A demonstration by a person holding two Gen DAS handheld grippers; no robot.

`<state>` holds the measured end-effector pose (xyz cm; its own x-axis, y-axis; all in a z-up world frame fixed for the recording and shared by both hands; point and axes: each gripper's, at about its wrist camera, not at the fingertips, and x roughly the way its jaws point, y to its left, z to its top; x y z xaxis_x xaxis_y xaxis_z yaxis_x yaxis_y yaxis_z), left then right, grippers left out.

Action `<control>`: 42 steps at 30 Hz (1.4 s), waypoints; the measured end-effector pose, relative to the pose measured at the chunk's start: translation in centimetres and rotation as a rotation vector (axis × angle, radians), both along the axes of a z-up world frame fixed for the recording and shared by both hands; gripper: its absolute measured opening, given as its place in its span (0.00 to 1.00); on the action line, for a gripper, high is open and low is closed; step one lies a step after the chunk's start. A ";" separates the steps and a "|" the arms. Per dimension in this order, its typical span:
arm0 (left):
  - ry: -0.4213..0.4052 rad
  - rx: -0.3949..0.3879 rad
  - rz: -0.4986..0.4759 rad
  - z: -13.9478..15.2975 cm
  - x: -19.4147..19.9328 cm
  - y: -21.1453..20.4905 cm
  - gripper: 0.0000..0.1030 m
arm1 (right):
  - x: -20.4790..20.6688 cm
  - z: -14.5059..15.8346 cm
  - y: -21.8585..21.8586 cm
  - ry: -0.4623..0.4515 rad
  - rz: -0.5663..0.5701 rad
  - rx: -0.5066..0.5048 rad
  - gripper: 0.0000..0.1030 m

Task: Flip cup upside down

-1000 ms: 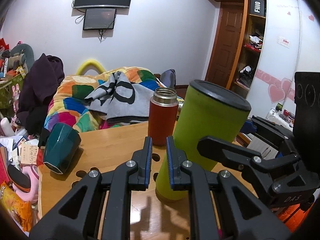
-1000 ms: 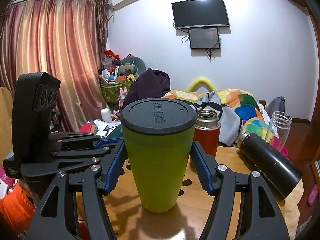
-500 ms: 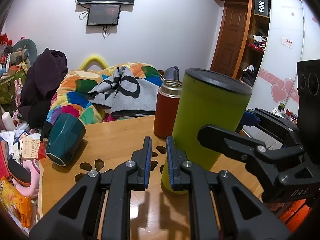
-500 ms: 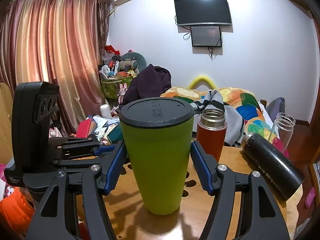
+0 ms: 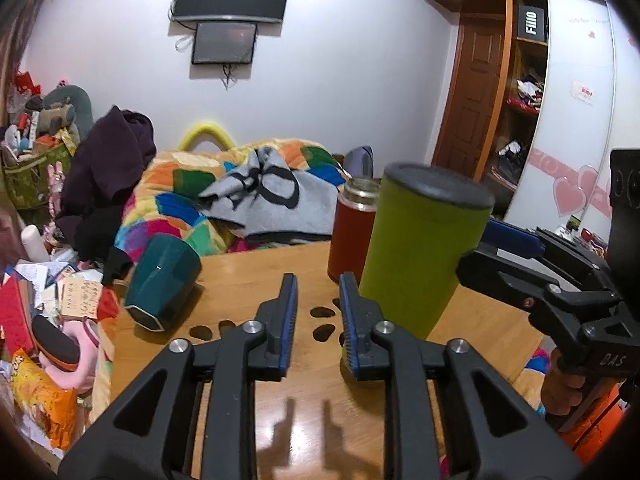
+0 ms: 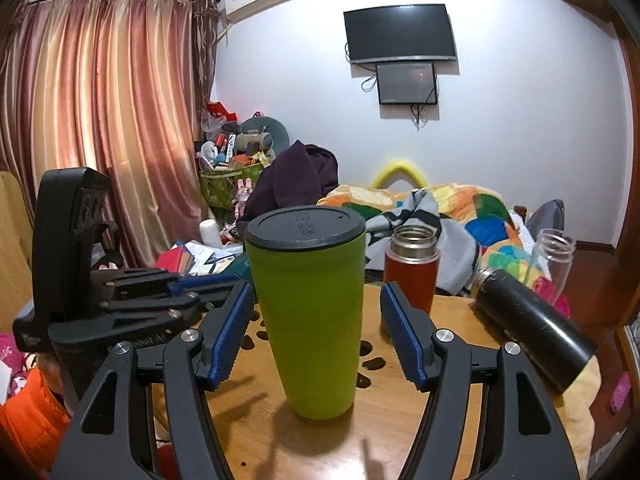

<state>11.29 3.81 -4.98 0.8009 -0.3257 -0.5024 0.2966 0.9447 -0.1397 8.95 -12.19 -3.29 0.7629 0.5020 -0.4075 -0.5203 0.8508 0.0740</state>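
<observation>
A tall lime-green cup (image 6: 312, 320) with a black lid stands upright on the wooden table (image 6: 400, 420). My right gripper (image 6: 316, 324) is open, its blue-padded fingers either side of the cup with a gap on each side. In the left wrist view the green cup (image 5: 416, 256) stands to the right of my left gripper (image 5: 318, 312), whose fingers are nearly together with a narrow gap and hold nothing. The right gripper's fingers (image 5: 516, 240) reach in from the right there.
A red flask (image 6: 412, 276) stands behind the cup. A black bottle (image 6: 532, 332) lies at the table's right edge by a clear jar (image 6: 556, 264). A dark teal cup (image 5: 160, 280) lies on its side at the left. A cluttered bed lies beyond.
Both grippers have drawn back from the green cup, which looks smaller and farther. The right jaws stand clear of its sides. The left jaws have opened slightly.
</observation>
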 end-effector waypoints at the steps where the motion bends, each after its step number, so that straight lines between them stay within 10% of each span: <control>1: -0.014 0.001 0.005 0.5 -0.5 0.1 0.21 | -0.4 0.3 -0.3 -0.007 -0.006 0.002 0.60; 8: -0.162 0.041 0.076 3.7 -4.7 -0.5 0.64 | -2.9 2.2 -2.0 -0.073 -0.076 0.010 0.75; 15: -0.243 0.069 0.133 5.6 -8.2 -1.9 0.77 | -5.7 4.6 -4.4 -0.124 -0.126 0.066 0.82; 18: -0.297 0.090 0.187 6.1 -9.8 -2.6 0.98 | -6.7 5.2 -5.2 -0.133 -0.137 0.088 0.89; 42: -0.370 0.071 0.250 6.1 -13.1 -4.2 1.00 | -10.9 5.5 -6.6 -0.198 -0.194 0.082 1.00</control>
<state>-1.77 -0.44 1.12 0.9806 -0.0741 -0.1816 0.0754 0.9972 0.0004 -1.94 -18.75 2.25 0.9087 0.3638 -0.2046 -0.3593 0.9313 0.0601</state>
